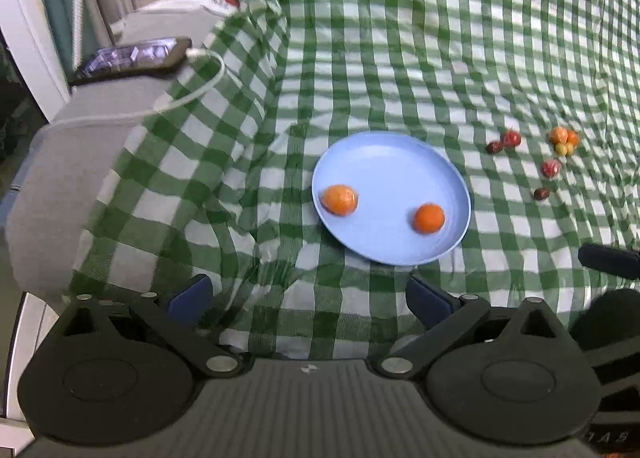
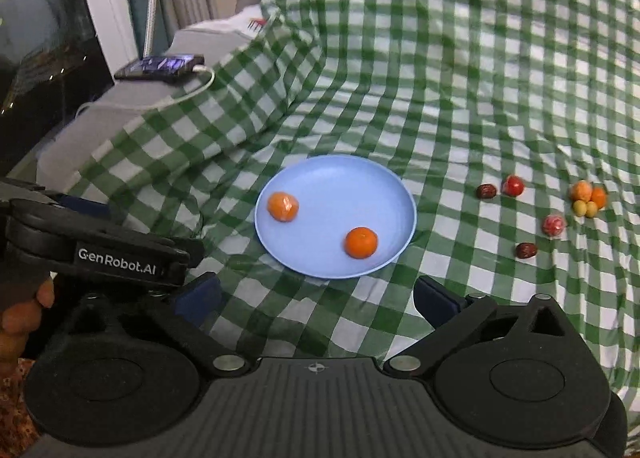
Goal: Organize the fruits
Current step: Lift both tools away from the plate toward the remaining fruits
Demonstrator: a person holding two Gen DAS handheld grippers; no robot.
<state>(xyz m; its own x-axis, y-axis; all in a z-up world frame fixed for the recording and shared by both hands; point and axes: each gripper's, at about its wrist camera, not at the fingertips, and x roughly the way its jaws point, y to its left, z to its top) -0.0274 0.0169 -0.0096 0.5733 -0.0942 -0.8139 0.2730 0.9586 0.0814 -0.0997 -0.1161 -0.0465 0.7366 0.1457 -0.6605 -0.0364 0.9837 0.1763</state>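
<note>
The green checked cloth (image 2: 440, 78) covers the work surface. On it rests the blue plate (image 2: 340, 178), holding two oranges (image 2: 361, 242), well apart from each other. The remaining small fruits (image 2: 553, 225) lie loose on the cloth to the right of the plate: dark and red pieces nearer it, an orange-and-yellow cluster (image 2: 588, 198) farther out.

Left gripper (image 1: 308, 300): jaws spread wide, nothing between them; it points at the plate's near rim.
Right gripper (image 2: 316, 298): jaws likewise spread and empty.

Judgement: the loose fruits lie ahead and to the right of both grippers. The right gripper sits on that side and appears nearer, so it is better placed for the next pickup.
</note>
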